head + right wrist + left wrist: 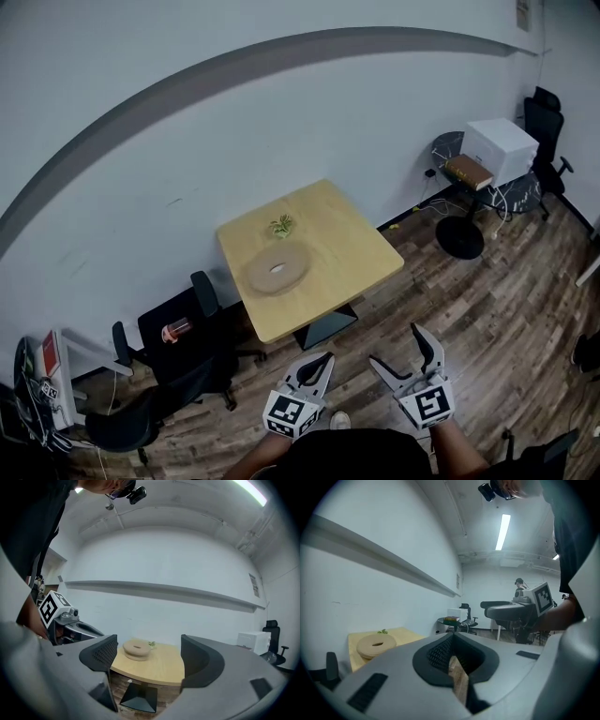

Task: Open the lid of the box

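the round box (277,267) lies flat on the table (349,236), well ahead of both grippers and slightly left of the left gripper (319,364), which is the nearer one. the left gripper's jaws are together with nothing held; the right gripper (397,349) stands spread wide, empty.

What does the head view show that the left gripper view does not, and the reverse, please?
Only the head view: the dark base under the table and a red item on a black chair. Only the left gripper view: the ceiling light strip and the person's head camera. Both: the table, the round wooden box on it, the shut left gripper and the open right gripper.
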A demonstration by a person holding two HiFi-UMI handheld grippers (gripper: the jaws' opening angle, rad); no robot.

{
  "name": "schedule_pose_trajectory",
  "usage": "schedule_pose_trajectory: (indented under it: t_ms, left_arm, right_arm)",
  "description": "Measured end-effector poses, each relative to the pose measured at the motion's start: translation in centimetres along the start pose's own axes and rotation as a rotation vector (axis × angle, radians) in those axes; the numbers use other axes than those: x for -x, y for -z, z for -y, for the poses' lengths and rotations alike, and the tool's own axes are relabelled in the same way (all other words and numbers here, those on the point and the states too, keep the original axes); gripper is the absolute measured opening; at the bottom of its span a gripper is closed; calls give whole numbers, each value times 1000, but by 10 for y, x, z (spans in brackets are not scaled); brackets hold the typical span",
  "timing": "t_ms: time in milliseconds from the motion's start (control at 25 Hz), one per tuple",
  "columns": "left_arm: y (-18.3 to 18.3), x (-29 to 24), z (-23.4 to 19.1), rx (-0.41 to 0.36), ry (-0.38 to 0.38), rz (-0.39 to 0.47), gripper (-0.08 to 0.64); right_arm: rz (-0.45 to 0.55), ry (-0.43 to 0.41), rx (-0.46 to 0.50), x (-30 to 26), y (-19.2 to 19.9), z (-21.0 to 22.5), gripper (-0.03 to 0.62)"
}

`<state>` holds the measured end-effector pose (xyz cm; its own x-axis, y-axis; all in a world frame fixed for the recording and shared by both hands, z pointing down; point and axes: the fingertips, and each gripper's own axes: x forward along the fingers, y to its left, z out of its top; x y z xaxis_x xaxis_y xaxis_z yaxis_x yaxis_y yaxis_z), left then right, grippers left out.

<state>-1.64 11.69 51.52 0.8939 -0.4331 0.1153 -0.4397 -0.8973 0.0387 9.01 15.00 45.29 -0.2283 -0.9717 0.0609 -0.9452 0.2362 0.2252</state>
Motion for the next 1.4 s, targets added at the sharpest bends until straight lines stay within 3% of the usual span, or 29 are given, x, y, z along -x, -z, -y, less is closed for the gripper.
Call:
schedule_pose_trajectory:
  t_ms: [360, 600, 880, 1080, 1400]
  left_arm:
    - [-9, -11, -61, 24, -57, 12, 20]
    - [1, -33, -83, 39, -79, -29, 20]
    - [-26, -76, -127, 77, -199, 19, 20]
    - [-41, -89, -169, 167, -313, 59, 20]
    - [-54, -105, -205, 154, -440, 66, 20]
  right_arm:
    - [-14, -45, 39, -65, -1, 9, 426]
    - [-27, -102, -6, -105, 10, 26, 459]
    - [-53, -253, 23, -173, 17, 49, 462]
    - [-70, -393, 37, -221, 23, 55, 463]
    - [-56, -540, 44, -271, 28, 61, 463]
